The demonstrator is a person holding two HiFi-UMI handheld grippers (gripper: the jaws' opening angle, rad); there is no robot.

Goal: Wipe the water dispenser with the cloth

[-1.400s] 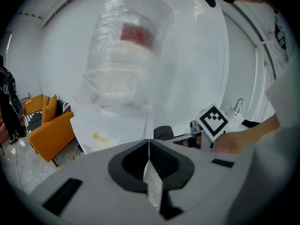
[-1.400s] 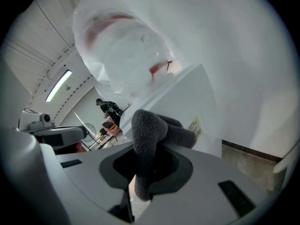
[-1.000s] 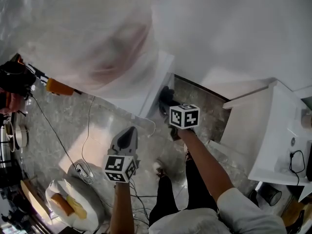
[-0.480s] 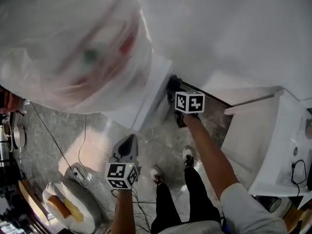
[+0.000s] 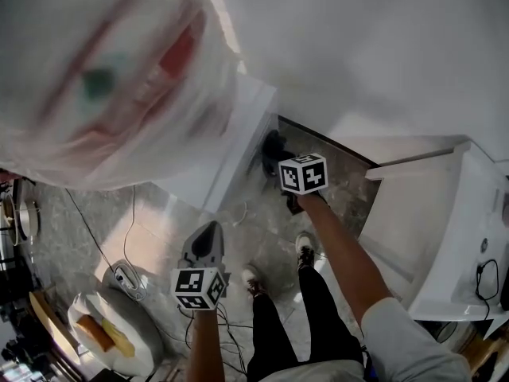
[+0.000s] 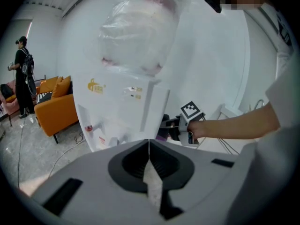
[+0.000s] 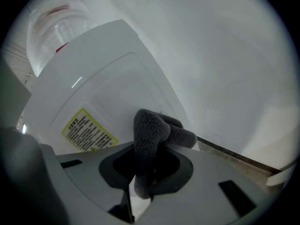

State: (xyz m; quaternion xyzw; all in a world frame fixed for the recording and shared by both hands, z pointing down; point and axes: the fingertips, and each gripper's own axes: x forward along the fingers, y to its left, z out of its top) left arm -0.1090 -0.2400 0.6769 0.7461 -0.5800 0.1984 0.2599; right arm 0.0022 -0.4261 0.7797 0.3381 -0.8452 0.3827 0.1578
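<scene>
Here we had the dark cloth (image 7: pixel 151 134) pinched tight in the fingers of our right gripper (image 5: pixel 273 151). It was close against the side panel of the water dispenser (image 5: pixel 235 138), which stood at ten o'clock from them. Our left gripper (image 6: pixel 149 146), fingers shut on nothing, hung at seven o'clock, farther off. We judged the wipe should follow the panel's upright length.

One left tool (image 6: pixel 149 146), one right tool (image 7: pixel 143 172), one cloth (image 7: pixel 150 128), one water dispenser (image 6: pixel 117 111).
</scene>
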